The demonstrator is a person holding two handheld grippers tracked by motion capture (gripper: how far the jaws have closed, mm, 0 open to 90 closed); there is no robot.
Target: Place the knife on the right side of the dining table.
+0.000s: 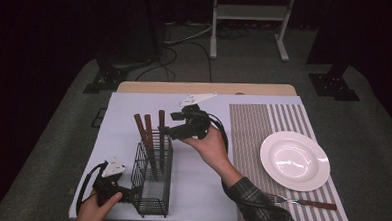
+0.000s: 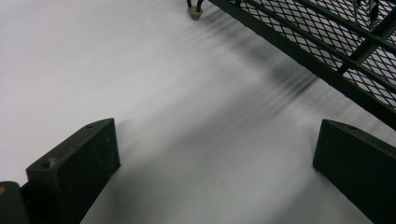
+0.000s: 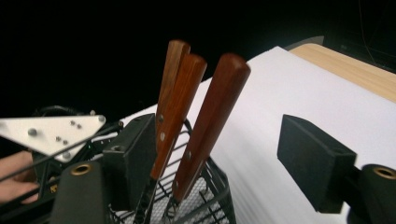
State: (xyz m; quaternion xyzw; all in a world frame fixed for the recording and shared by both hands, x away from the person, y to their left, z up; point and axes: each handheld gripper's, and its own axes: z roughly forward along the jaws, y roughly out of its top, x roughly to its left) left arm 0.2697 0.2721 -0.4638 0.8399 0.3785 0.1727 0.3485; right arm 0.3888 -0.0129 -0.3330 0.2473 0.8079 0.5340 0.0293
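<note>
Black wire-mesh metal basket; glossy wood handles betw. right tongs' matt jaws; glossy white plate; striped cloth mat.

Rack: black wire caddy at 7 o'clock on the surface, three wooden handles upright inside.
Left tool: beside caddy's base.
Right tool: at the handles.
Plate: 3 o'clock.
Fork: 5 o'clock.
</note>
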